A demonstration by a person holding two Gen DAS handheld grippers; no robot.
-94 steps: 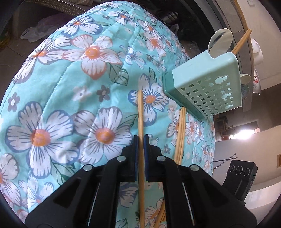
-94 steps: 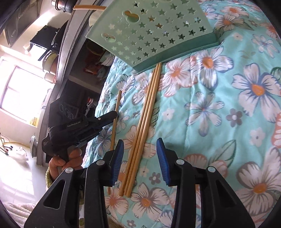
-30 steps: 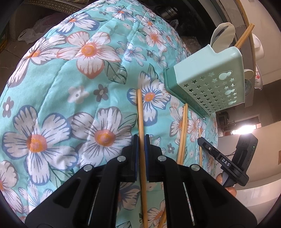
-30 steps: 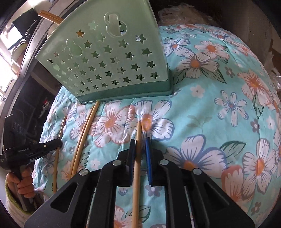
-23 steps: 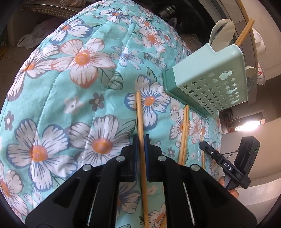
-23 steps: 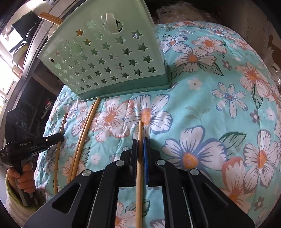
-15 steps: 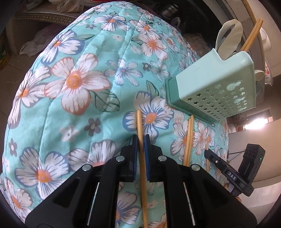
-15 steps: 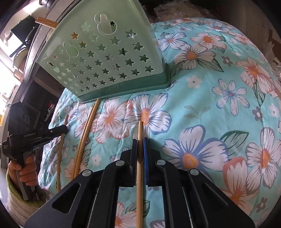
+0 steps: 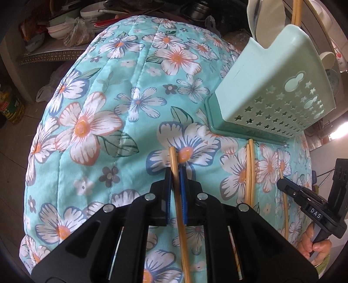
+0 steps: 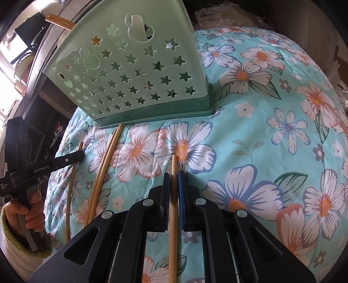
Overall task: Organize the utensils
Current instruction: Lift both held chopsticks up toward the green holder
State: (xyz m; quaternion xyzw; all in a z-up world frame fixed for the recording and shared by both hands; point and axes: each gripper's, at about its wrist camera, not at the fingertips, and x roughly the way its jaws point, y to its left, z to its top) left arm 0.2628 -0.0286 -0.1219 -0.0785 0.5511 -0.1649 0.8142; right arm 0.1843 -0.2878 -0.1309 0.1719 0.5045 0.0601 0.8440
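My left gripper (image 9: 175, 172) is shut on a bamboo chopstick (image 9: 173, 154), its tip over the floral cloth (image 9: 104, 91). Just up and right stands the mint-green utensil holder (image 9: 271, 87) with star holes, a white spoon (image 9: 267, 21) and chopsticks (image 9: 296, 10) sticking out of its top. In the right wrist view my right gripper (image 10: 174, 176) is shut on a second chopstick (image 10: 174, 163), in front of the holder (image 10: 134, 71). Two loose chopsticks (image 10: 104, 161) lie side by side on the cloth between the grippers, seen too from the left wrist as the loose pair (image 9: 250, 169).
The cloth covers a rounded, padded surface that falls away on all sides. Shelves with bowls and plastic bags (image 9: 65, 24) stand at the back left. A hand (image 9: 315, 246) holds the right gripper's handle at the cloth's right edge.
My left gripper has lifted and rolled with its chopstick, so the holder looks nearer and larger. The right gripper, shut on its chopstick, has stayed still.
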